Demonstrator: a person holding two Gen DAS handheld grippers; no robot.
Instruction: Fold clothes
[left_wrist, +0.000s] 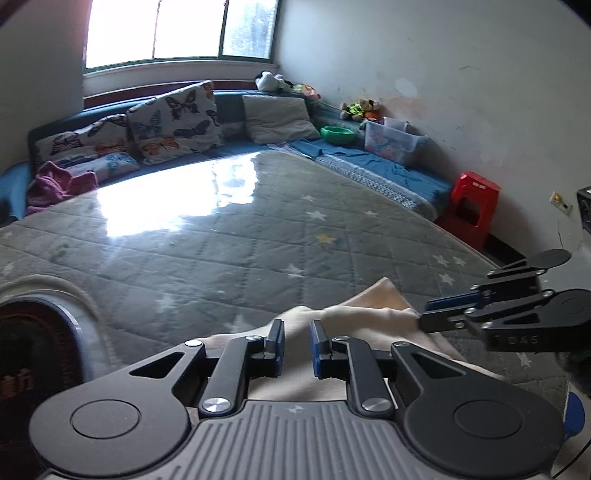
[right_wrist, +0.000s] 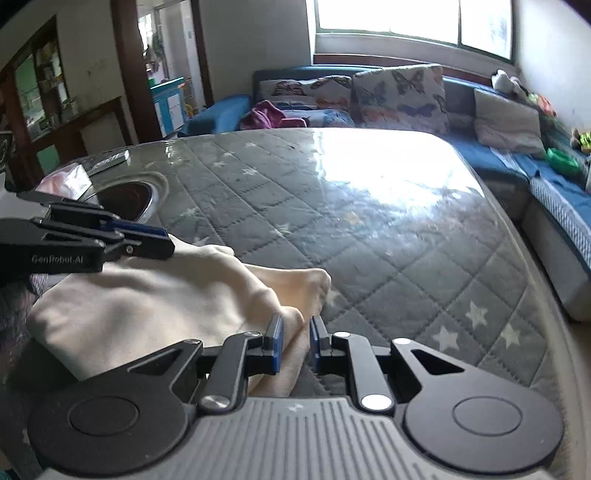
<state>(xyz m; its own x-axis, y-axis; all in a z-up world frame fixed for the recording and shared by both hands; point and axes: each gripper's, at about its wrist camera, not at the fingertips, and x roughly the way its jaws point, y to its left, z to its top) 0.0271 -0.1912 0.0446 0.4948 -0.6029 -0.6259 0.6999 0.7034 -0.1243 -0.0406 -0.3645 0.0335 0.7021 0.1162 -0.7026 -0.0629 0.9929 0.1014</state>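
Our jaws stand narrow on both sides, each pinching a fold of the cream garment. It lies at the near edge of the grey quilted table. The left gripper and the right gripper hold it at two near places on its upper edge. We judge the cloth light, soft and limp, so it will sag between our grips; corners or seams are better to take.

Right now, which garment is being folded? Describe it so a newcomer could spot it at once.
Start from the grey quilted star-print mat that fills the middle of the room. At its near edge lies a bunched cream garment, gripped by the left gripper and the right gripper. It is the only pale, plain cloth on the mat; the purple cloth lies on the sofa.
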